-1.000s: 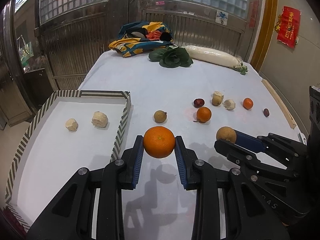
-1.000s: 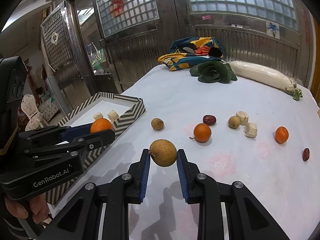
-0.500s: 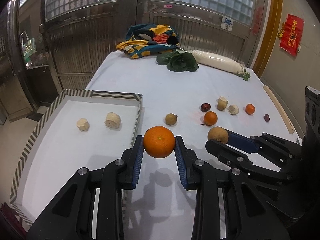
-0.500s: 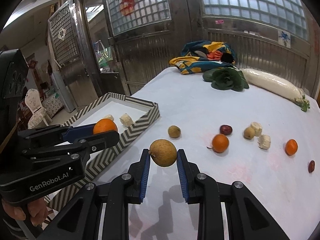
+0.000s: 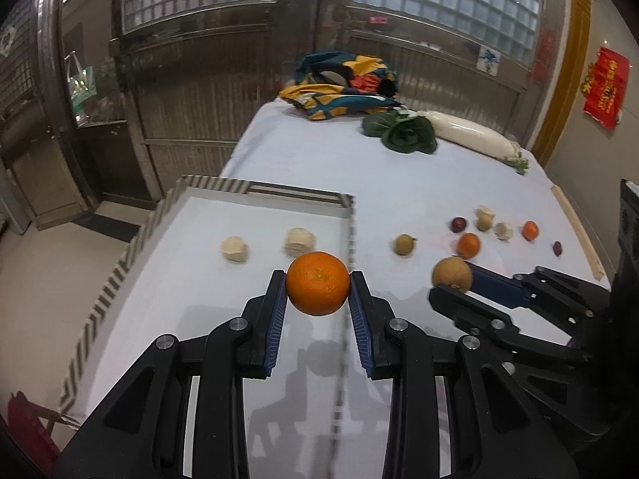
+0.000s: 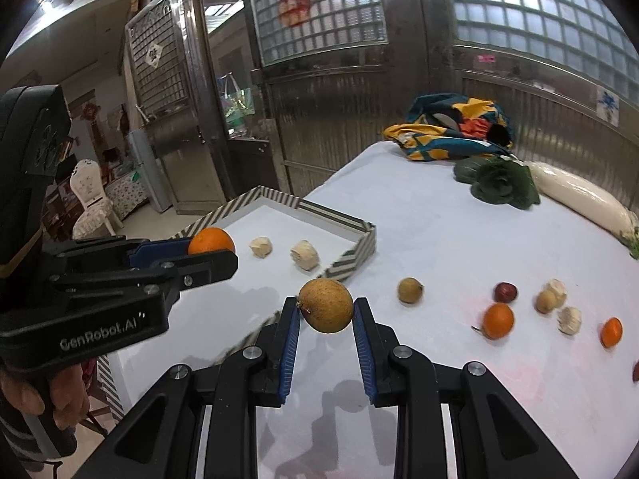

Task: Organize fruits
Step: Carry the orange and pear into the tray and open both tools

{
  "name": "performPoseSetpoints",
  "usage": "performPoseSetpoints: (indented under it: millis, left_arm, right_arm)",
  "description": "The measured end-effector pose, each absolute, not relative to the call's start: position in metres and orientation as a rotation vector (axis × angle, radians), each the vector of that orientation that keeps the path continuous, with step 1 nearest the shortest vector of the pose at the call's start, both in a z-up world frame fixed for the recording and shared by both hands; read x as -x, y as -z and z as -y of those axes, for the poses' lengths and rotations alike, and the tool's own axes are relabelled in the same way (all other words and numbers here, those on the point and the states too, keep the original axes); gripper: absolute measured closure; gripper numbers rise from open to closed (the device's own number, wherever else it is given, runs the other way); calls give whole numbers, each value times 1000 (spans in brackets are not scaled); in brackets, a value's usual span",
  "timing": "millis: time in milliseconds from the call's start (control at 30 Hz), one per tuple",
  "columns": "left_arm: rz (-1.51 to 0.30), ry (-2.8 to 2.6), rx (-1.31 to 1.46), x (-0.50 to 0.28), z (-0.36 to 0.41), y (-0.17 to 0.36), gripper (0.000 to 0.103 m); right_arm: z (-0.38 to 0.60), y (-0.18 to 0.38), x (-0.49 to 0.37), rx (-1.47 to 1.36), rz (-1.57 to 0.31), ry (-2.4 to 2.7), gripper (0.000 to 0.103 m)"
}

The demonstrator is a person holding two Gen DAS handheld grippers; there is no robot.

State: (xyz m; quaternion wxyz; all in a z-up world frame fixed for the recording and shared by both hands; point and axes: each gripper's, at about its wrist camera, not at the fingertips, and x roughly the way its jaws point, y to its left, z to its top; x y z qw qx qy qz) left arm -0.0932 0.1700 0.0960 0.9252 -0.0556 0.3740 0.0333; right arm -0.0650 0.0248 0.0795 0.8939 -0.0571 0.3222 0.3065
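My left gripper (image 5: pixel 318 293) is shut on a large orange (image 5: pixel 318 282) and holds it above the right rim of the striped tray (image 5: pixel 255 189). My right gripper (image 6: pixel 325 313) is shut on a round tan fruit (image 6: pixel 325 305) and holds it above the tray's near right corner (image 6: pixel 351 263). In the right wrist view the left gripper (image 6: pixel 207 253) with the orange (image 6: pixel 211 240) hangs over the tray. In the left wrist view the right gripper (image 5: pixel 455 285) with the tan fruit (image 5: pixel 451 273) hangs to the right of the tray. Two pale chunks (image 5: pixel 299 241) lie in the tray.
On the white table (image 5: pixel 319 159) lie a small brown fruit (image 5: pixel 404 244), two small oranges (image 5: pixel 468 245), dark red fruits (image 5: pixel 458 223) and pale chunks (image 5: pixel 503 230). A green leafy vegetable (image 5: pixel 407 133), a white radish (image 5: pixel 471 135) and a coloured cloth (image 5: pixel 343 88) lie at the far end.
Both grippers have moved left toward the tray with their fruits held. The orange now hangs over the tray's right rim; the tan fruit has come to the tray's corner.
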Motion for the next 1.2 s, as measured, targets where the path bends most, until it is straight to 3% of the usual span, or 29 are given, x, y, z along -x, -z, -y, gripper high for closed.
performPoseSetpoints:
  millis: [467,1200]
  left_arm:
    - [-861,-129,198,72,-231,-72,73]
    - [-1009,-174,239,42,-257,-26,73]
  right_arm:
    - [-71,-76,46,161,-700,-701,77]
    - [-150,-23,-13,346,-848,-750,77]
